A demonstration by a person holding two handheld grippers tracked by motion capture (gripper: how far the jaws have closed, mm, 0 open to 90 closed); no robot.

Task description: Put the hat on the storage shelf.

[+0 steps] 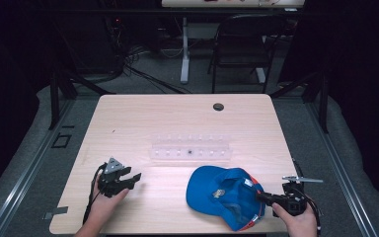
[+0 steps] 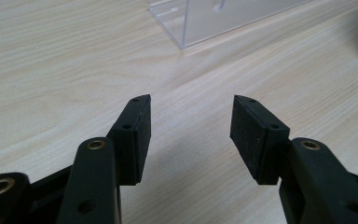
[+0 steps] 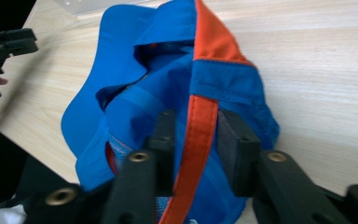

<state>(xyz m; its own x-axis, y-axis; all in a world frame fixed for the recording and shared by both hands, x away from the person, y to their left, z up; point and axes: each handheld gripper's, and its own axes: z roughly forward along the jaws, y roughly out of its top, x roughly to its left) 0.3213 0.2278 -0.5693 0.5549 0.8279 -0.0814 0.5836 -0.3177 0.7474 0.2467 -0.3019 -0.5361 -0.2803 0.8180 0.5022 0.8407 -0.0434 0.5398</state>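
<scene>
A blue cap (image 1: 217, 190) with orange trim lies upside down on the wooden table (image 1: 143, 118), near the front right. My right gripper (image 1: 259, 195) is shut on its rim. In the right gripper view the right gripper (image 3: 196, 135) pinches the orange band of the cap (image 3: 135, 60) between both pads. My left gripper (image 1: 134, 177) rests in a hand at the front left, open, with nothing between its jaws. Bare wood lies under the left gripper (image 2: 191, 130) in its own view. The left gripper (image 3: 9, 42) also appears far off at the upper left of the right gripper view.
A clear plastic rack (image 1: 190, 148) with small slots stands mid-table, just beyond the cap; its corner (image 2: 186, 28) is ahead of the left jaws. A cable hole (image 1: 218, 106) sits near the far edge. A folding chair (image 1: 242, 44) stands on the floor behind.
</scene>
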